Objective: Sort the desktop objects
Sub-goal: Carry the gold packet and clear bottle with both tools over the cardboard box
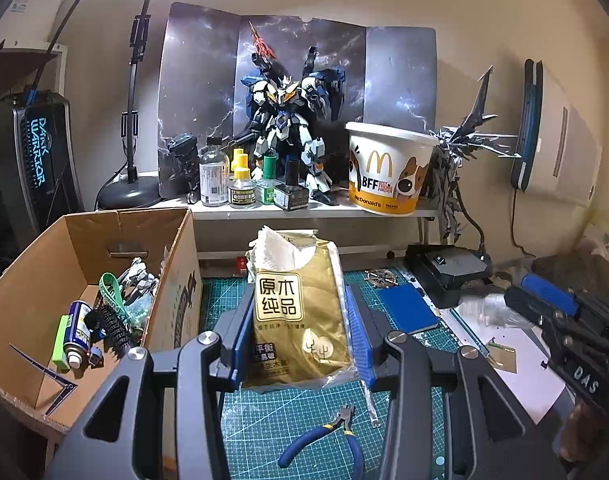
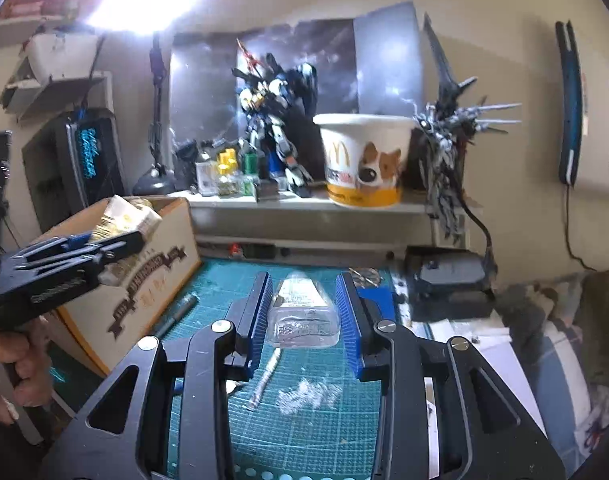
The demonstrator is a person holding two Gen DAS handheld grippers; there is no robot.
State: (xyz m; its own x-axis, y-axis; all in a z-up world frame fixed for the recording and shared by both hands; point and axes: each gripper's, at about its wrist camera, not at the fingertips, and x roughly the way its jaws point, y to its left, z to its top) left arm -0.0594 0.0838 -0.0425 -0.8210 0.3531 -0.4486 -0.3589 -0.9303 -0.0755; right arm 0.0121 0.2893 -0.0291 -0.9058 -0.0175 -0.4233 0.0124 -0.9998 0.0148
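My left gripper (image 1: 300, 332) is shut on a gold tissue pack (image 1: 292, 280), held upright above the green cutting mat (image 1: 288, 412). Beside it on the left is an open cardboard box (image 1: 36, 280) holding a spray can, a brush and several small parts. In the right wrist view the left gripper (image 2: 104, 240) carries the tissue pack (image 2: 132, 212) over the rim of the box (image 2: 144, 292). My right gripper (image 2: 304, 304) is shut on a piece of clear plastic packaging (image 2: 300, 320) above the mat. It also shows at the right edge as the right gripper (image 1: 520, 300).
Blue-handled pliers (image 1: 328, 436), a blue pad (image 1: 408, 308) and a silver pen (image 2: 180, 312) lie on the mat. A raised shelf behind holds a robot model (image 1: 288, 128), small bottles (image 1: 240, 180) and a McDonald's bucket (image 1: 388, 168). A lamp base (image 1: 128, 196) stands back left, and a dark box (image 1: 448, 272) back right.
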